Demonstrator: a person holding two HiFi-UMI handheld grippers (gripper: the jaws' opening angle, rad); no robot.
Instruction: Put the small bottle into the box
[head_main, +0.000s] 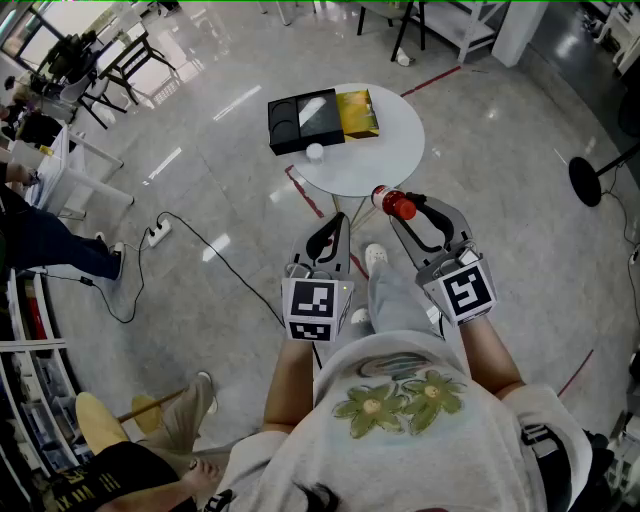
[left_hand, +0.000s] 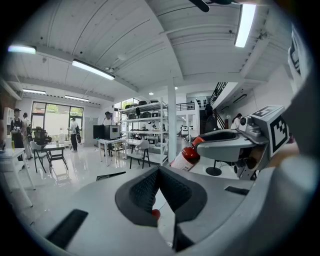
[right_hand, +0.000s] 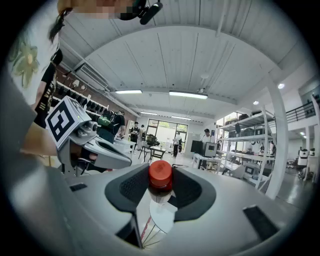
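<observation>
One round white table (head_main: 395, 150) stood on the floor. On it lay one black rectangular box (head_main: 300, 122) at the far left edge. One gold rectangular packet (head_main: 358, 113) touched the box's right side. One small white round piece (head_main: 315, 152) sat just in front of the box, toward the near left edge. There was one small bottle with a red cap (head_main: 393, 203). Two grey two-jaw grippers showed, the left gripper (head_main: 338, 222) and the right gripper (head_main: 405, 207). Each bore one marker cube, left (head_main: 318, 308) and right (head_main: 463, 290). On the floor lay one white power strip (head_main: 157, 232) and one black round stand base (head_main: 585, 180).
</observation>
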